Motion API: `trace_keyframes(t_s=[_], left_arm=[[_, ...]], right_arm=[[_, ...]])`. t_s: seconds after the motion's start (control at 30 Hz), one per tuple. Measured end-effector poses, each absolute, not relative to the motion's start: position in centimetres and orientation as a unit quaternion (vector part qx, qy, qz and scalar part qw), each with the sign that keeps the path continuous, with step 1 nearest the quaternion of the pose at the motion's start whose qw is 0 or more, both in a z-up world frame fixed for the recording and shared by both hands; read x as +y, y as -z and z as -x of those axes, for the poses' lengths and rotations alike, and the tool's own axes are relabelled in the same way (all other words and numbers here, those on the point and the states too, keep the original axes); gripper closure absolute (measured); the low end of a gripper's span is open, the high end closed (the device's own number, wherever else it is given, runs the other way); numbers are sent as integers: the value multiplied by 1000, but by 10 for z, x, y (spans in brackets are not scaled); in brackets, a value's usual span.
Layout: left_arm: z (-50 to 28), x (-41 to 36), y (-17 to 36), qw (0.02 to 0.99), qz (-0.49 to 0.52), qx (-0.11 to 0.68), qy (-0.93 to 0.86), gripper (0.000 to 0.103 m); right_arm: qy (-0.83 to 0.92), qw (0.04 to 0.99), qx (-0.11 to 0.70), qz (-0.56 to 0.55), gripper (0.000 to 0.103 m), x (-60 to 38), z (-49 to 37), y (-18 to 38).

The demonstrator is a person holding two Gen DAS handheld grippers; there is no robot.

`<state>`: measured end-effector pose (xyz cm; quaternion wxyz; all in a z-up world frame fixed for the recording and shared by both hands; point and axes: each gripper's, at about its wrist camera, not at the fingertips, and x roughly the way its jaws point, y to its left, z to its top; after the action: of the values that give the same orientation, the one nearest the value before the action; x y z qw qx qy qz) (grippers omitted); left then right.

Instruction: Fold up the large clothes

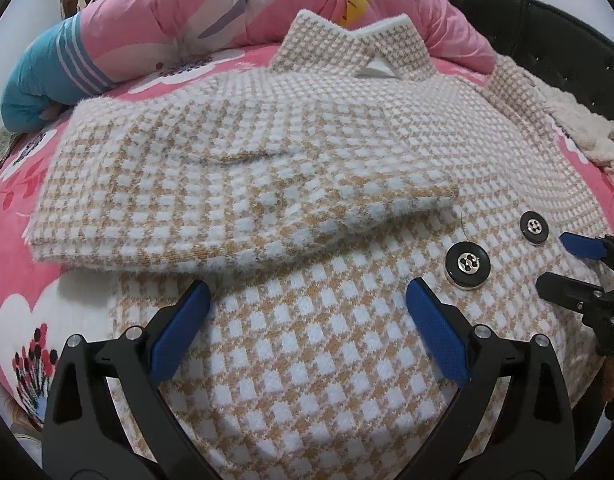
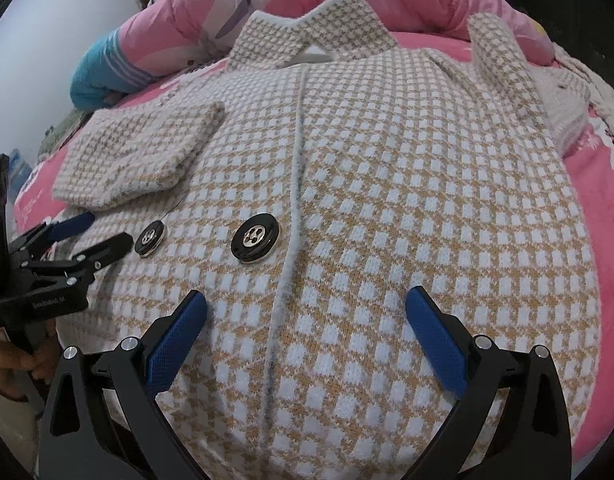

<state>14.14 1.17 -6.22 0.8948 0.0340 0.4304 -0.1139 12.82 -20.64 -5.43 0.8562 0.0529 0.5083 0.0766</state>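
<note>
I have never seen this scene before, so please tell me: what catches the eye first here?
A big checked coat lies spread flat over the pink bed, with two black buttons near its front seam. Its one sleeve is folded across the body. Both grippers, left gripper and right gripper, are open above the hem.

Home bedroom, bed with pink flowered sheet (image 1: 11, 208), rumpled pink duvet (image 1: 179, 8) heaped along the far side, dark padded headboard (image 1: 579, 40) at the right, plain white wall (image 2: 47, 32) behind, checked coat (image 2: 387, 184) spread across the bed
</note>
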Motion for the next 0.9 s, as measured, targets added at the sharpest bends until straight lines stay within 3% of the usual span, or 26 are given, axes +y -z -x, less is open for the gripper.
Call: trace_keyframes(t_s=[0.4,0.5,0.7,0.9], left_arm=[[-128,65,44,919,12,387,70,8],[-134,79,49,916,20,398,47,8],[-145,98,65,905,54,421,33,8],[-151,96,66,906,58,419,28,8]], right_arm=[[-213,836,474,-175,6,-206,-177,-1],[-252,816,482,-195,12,-185,-205,3],[-259,787,530,-182,39,-141,-261,38],[-255,774,563,-137,87,-109,-286,61]])
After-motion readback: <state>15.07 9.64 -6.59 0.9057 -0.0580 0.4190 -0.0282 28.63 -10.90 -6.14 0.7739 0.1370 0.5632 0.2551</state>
